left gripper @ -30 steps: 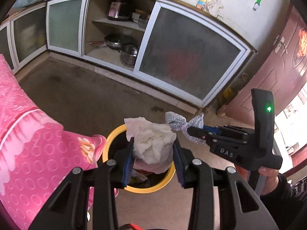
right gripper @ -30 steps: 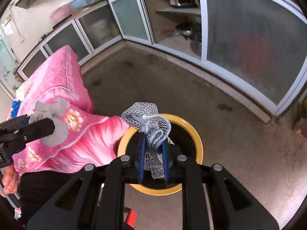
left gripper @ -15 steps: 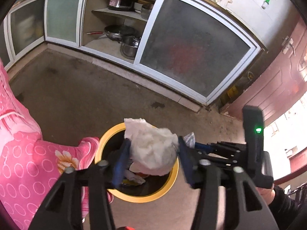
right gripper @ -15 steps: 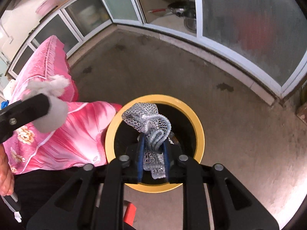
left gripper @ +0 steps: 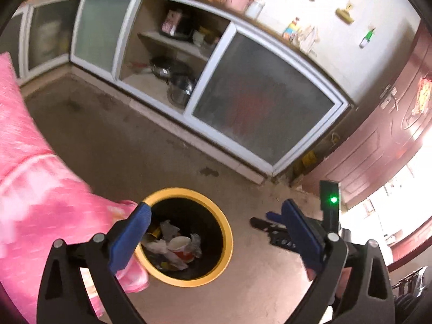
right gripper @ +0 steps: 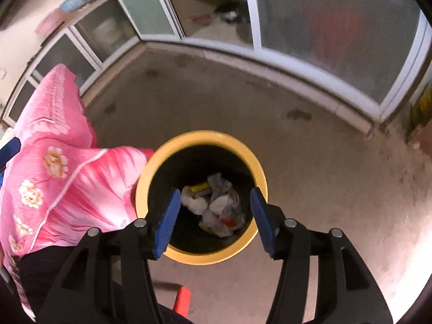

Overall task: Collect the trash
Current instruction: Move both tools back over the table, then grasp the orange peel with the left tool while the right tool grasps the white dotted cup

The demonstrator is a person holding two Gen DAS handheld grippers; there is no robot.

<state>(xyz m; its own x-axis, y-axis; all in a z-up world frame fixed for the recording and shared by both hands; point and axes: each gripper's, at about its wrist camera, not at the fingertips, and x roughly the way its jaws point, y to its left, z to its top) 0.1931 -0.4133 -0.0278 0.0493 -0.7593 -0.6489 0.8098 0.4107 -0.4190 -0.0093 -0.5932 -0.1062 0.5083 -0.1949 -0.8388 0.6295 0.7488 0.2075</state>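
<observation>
A yellow-rimmed black trash bin [left gripper: 225,225] stands on the floor; it also shows in the right wrist view [right gripper: 259,172]. Crumpled trash [left gripper: 175,245] lies inside it, seen too in the right wrist view [right gripper: 213,205]. My left gripper [left gripper: 216,232] is open and empty above the bin. My right gripper [right gripper: 214,216] is open and empty right over the bin's mouth. The right gripper's body shows in the left wrist view [left gripper: 272,220] to the right of the bin.
A pink flowered cloth [left gripper: 35,189] hangs at the left, touching the bin's rim; it also shows in the right wrist view [right gripper: 67,172]. Low cabinets with frosted sliding doors [left gripper: 259,108] line the far wall. A reddish door [left gripper: 378,145] is at right.
Both grippers opened. The white wad left the left gripper and the silver mesh piece left the right gripper; both now lie in the bin.
</observation>
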